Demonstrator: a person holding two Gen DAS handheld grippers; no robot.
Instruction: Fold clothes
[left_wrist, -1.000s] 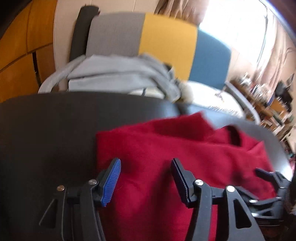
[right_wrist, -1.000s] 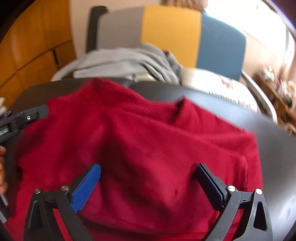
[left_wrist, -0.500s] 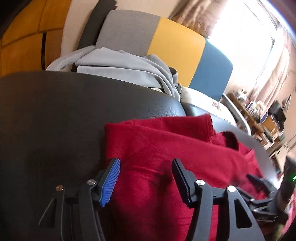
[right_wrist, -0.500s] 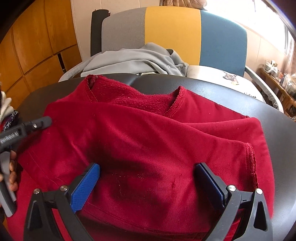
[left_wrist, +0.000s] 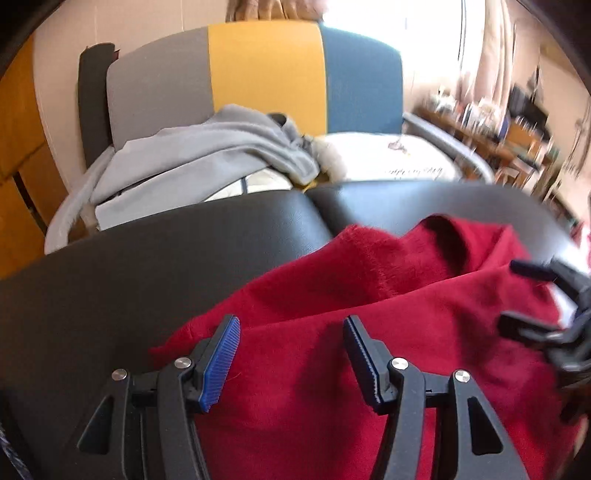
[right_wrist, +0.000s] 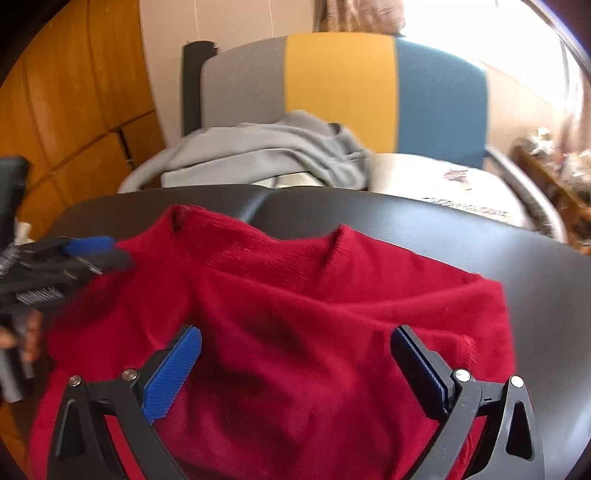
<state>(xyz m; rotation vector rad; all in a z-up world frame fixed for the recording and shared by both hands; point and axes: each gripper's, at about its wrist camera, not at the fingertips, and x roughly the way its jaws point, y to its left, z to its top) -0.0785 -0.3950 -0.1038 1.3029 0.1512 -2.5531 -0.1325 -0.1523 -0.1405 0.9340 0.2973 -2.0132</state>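
A red garment (right_wrist: 295, 332) lies on a dark surface (left_wrist: 110, 277) that looks like smooth black leather, with a seam in the middle of its far edge. The cloth is soft and a little fuzzy, a deep red, and it is not flat: there are loose folds and dark hollows across it. In the right wrist view its far edge shows a neckline that dips between two raised points, and the right side ends in a straight hemmed edge. In the left wrist view the near part of the garment is folded over the rest, and one corner reaches to the left, beside the blue pad.

The left tongs (left_wrist: 291, 354) are open above the left part of the garment, with nothing between the pads. The right tongs (right_wrist: 295, 365) are open wider and hang over the middle of the cloth; they grip nothing.

Behind the surface stands a chair (right_wrist: 340, 81) with a back in grey, yellow and blue. A grey garment (right_wrist: 266, 151) lies crumpled on its seat, next to a white cloth (left_wrist: 391, 158) with some print.
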